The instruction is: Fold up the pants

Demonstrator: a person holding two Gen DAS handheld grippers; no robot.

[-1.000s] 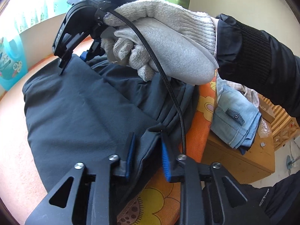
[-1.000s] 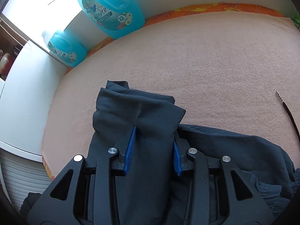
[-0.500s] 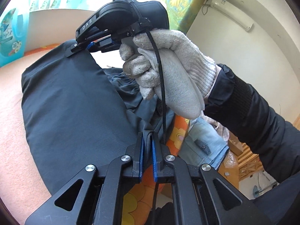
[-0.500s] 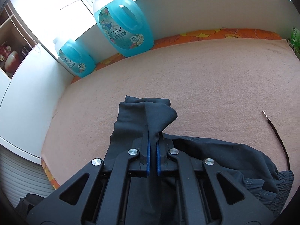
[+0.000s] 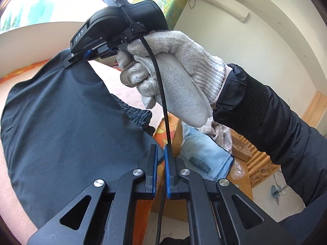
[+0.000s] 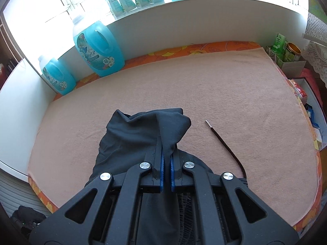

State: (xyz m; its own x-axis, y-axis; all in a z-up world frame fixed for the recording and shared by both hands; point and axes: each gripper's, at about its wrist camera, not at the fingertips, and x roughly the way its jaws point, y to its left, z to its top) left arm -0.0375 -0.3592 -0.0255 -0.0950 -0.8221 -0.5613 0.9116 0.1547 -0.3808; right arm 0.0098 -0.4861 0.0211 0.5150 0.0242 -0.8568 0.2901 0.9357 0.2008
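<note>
A: Where are the pants?
B: Hanging between both grippers above the towel. The right gripper pinches one edge, the left gripper another nearer; the fabric spans them.

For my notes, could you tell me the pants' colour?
Plain dark navy pants; clearest in the left wrist view.

**Few words to read here**

The black housing of the right gripper carries the white letters "DAS" on its side. On the big blue detergent jug by the wall, a round badge on its label shows "72"; the brand script above it is too blurred to make out. The green carton at the far corner bears East Asian characters.
</note>
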